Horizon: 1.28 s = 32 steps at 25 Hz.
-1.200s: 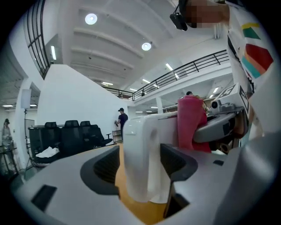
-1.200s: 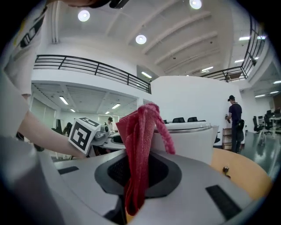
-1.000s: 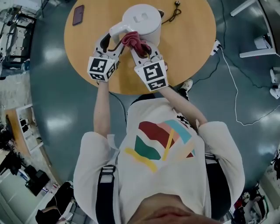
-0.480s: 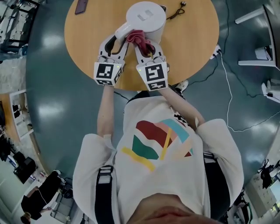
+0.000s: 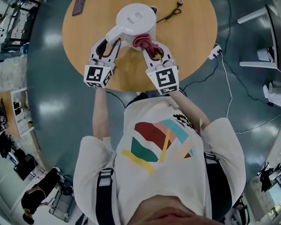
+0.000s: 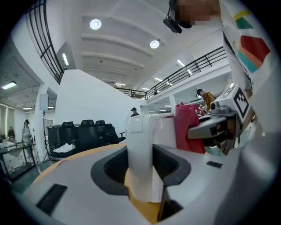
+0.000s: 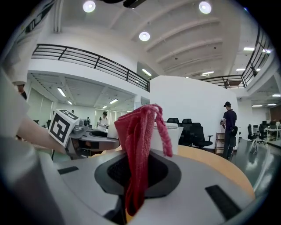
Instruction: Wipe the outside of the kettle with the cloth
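A white kettle [image 5: 135,19] stands on the round wooden table [image 5: 193,39], its handle [image 5: 115,31] pointing toward me. My left gripper [image 5: 112,41] is shut on that handle, which fills the gap between the jaws in the left gripper view [image 6: 139,162]. My right gripper [image 5: 151,47] is shut on a red cloth [image 5: 146,41], whose bunched top lies against the kettle's near side, right of the handle. In the right gripper view the cloth [image 7: 138,149] hangs between the jaws and hides part of the kettle [image 7: 169,134] behind it.
A dark phone [image 5: 78,7] lies at the table's far left edge. A black cable [image 5: 171,13] trails behind the kettle. On the floor to the right are a white power strip [image 5: 214,52] and its cord. Office chairs [image 6: 85,132] and a standing person [image 7: 228,127] are far off.
My left jaws have closed onto the kettle's handle. My right gripper has carried the cloth rightward along the kettle's side, away from the handle, widening the gap between the grippers.
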Each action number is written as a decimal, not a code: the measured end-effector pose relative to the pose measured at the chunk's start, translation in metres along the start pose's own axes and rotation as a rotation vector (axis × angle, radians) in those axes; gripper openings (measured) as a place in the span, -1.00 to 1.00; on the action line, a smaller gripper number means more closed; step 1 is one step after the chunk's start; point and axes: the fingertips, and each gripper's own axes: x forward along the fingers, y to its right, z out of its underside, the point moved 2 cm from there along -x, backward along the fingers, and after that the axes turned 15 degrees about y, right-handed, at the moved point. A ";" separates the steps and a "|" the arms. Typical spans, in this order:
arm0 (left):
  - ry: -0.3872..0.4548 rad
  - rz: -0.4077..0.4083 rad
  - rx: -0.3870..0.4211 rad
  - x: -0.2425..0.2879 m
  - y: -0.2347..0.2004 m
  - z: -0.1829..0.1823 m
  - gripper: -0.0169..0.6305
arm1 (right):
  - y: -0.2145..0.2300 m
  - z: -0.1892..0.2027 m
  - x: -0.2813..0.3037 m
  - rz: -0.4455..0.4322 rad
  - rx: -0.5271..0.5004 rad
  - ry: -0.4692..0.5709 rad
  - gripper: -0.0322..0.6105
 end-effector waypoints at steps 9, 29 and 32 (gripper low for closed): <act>-0.024 -0.009 -0.005 0.007 -0.002 0.005 -0.33 | 0.052 0.007 -0.007 -0.097 0.045 0.017 -0.78; -0.044 0.021 -0.018 0.006 0.005 0.016 -0.35 | 0.133 0.054 0.065 -0.133 -0.062 -0.047 -0.78; -0.049 0.026 -0.021 0.007 0.006 0.016 -0.35 | 0.135 0.057 0.071 -0.123 -0.053 -0.050 -0.78</act>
